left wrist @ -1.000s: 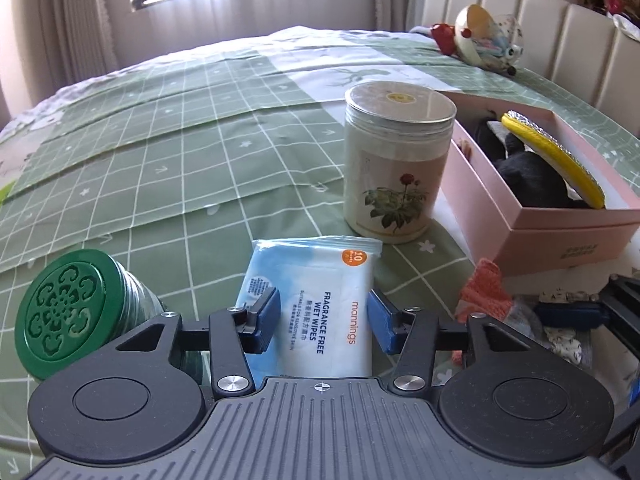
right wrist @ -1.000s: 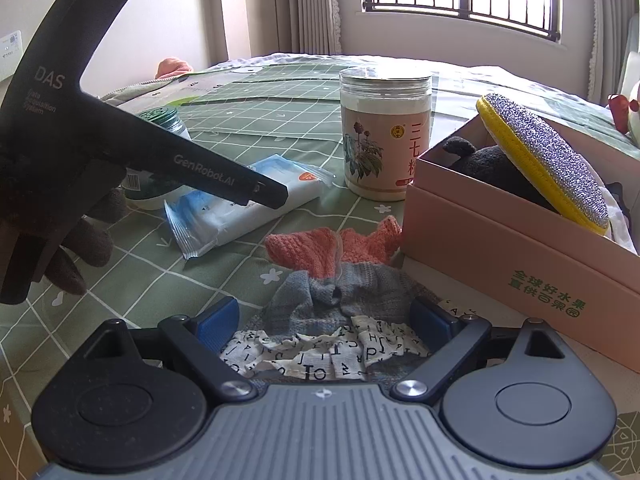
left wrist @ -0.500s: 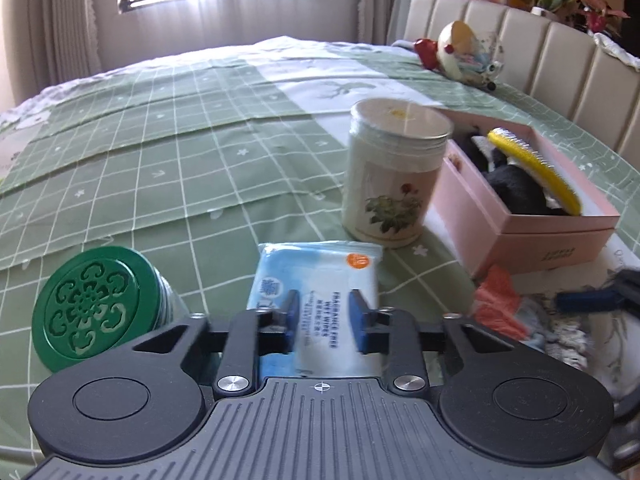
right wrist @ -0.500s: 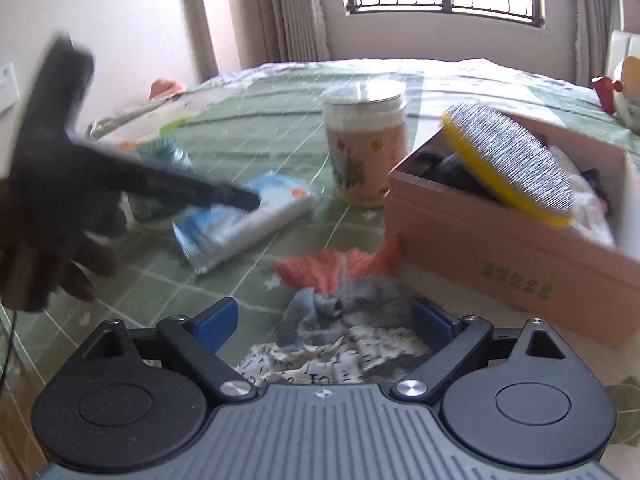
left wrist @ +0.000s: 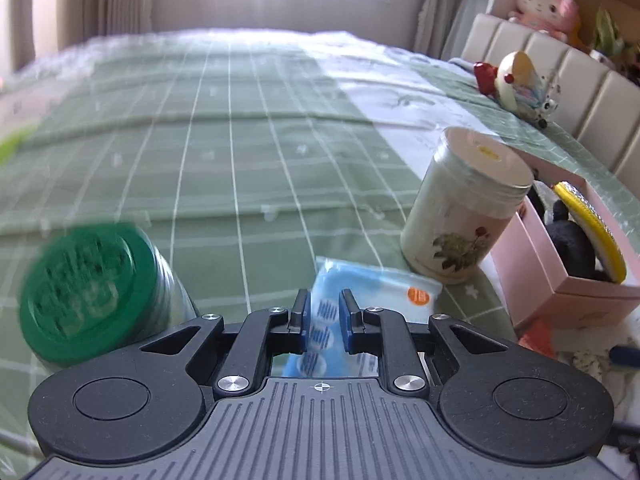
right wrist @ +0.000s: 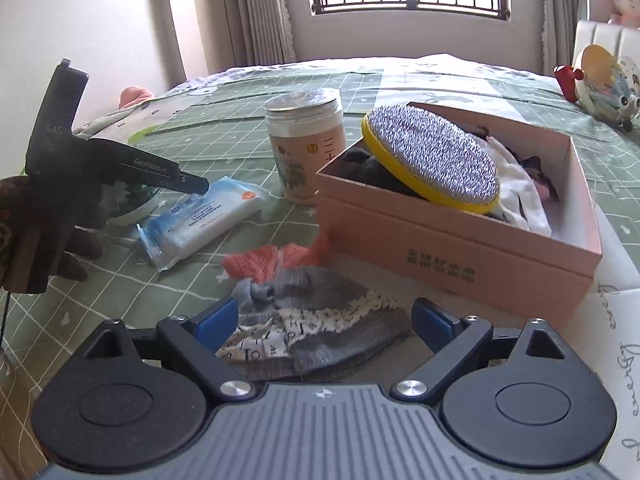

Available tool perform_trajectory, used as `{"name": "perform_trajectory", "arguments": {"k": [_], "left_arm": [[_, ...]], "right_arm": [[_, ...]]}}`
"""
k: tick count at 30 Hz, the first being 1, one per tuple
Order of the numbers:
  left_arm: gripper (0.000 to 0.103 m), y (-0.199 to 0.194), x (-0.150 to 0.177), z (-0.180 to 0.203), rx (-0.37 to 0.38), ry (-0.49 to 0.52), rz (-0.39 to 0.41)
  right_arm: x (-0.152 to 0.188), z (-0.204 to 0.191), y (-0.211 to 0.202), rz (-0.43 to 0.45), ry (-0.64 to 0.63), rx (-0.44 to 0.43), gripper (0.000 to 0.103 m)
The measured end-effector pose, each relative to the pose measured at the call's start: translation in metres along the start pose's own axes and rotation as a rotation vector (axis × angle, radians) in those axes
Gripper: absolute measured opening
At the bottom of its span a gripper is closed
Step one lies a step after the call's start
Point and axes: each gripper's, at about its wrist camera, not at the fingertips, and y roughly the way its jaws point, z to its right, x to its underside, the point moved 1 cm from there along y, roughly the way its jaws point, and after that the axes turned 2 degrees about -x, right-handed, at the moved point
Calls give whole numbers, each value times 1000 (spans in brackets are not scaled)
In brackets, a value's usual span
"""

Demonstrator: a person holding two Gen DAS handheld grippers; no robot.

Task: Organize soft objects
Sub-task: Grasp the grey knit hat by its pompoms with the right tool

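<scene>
You are clamping the left gripper (left wrist: 323, 318), its jaws just closing, on the blue-white plastic wet-wipes pack (left wrist: 374, 289); next, carry it rightward to the pink cardboard box (left wrist: 560, 280) (right gripper (right wrist: 324, 320) gaping).

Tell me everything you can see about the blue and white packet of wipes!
The wipes packet is a soft, flat plastic pack, blue and white with dark print and a small orange round sticker near one end. Its ends are crimped seams. It lies on the green checked bedspread, between the green-lidded jar and the tall flowered jar. The left gripper has just been closing and now pinches the pack.
</scene>
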Motion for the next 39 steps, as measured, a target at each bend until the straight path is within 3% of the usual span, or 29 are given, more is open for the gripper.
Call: {"name": "perform_trajectory", "arguments": {"k": [3,5,7,10,14,16,18,20,22,25,27,29,35,39], "left_arm": [[20,6,2,-11,54,-108,-34],[26,8,5,-17,116,-192,-63],[32,10,9,-13,153,-179,-81],[33,1,13,5,141,-80,-62],[33,-27,23,49,64,127,47],[34,-26,32,73,57,231,29],[38,-18,44,95,2,353,-7],[41,-14,53,108,-47,415,8],[62,-12,52,109,-2,370,-3],[63,-16,45,95,63,270,1],[62,-17,46,92,-22,289,36],[67,-12,49,87,-82,313,24],[74,-1,39,77,-69,245,26],[88,16,31,75,-93,222,-28]], "right_arm": [[1,0,2,-9,15,-5,94],[4,0,3,-16,22,-11,94],[7,-1,6,-28,23,-12,94],[13,-1,14,-52,28,-7,95],[19,-4,15,-35,-2,7,100],[20,-6,16,-36,-11,10,101],[21,-7,16,-36,-20,16,101],[22,-7,15,-34,-20,16,101],[22,-6,15,-31,-19,13,102],[22,-9,16,-32,-28,17,103],[23,-11,16,-28,-35,19,103],[24,-11,17,-27,-39,20,103],[22,-8,19,-51,-27,9,103],[20,-7,20,-76,-21,5,103]]}}
